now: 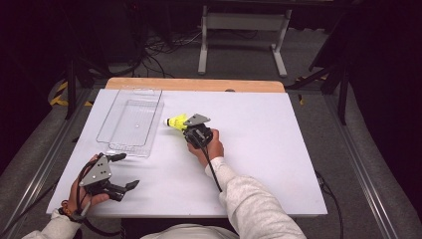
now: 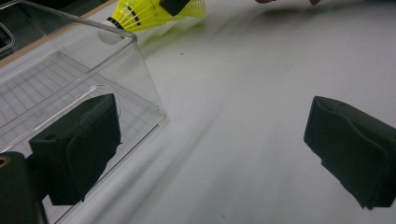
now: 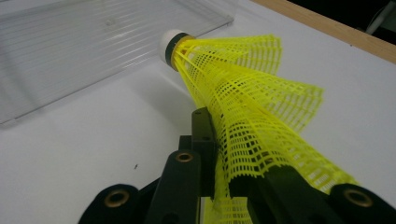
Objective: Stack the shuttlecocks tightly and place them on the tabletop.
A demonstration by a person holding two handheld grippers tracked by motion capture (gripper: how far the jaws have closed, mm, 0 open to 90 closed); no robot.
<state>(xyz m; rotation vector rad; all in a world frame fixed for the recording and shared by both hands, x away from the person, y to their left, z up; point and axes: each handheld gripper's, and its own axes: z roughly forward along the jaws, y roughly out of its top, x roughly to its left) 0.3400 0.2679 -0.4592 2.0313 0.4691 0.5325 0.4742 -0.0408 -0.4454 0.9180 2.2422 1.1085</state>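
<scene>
A yellow mesh shuttlecock (image 1: 175, 122) with a white cork tip lies over the middle of the white table. My right gripper (image 1: 185, 127) is shut on its skirt. In the right gripper view the skirt (image 3: 243, 93) is crushed flat between the two black jaws (image 3: 219, 149), and the cork points at the clear tray (image 3: 70, 46). My left gripper (image 1: 128, 171) rests near the front left corner, open, with nothing between its jaws. In the left gripper view (image 2: 210, 144) its left jaw shows behind the tray's corner (image 2: 140, 84), and the shuttlecock (image 2: 140, 14) is farther off.
The clear plastic tray (image 1: 128, 149) holds nothing and sits at the table's left, just left of the shuttlecock. A wooden strip (image 1: 194, 84) runs along the far edge. White table top (image 1: 278, 149) stretches to the right. A white frame (image 1: 244, 22) stands on the floor beyond.
</scene>
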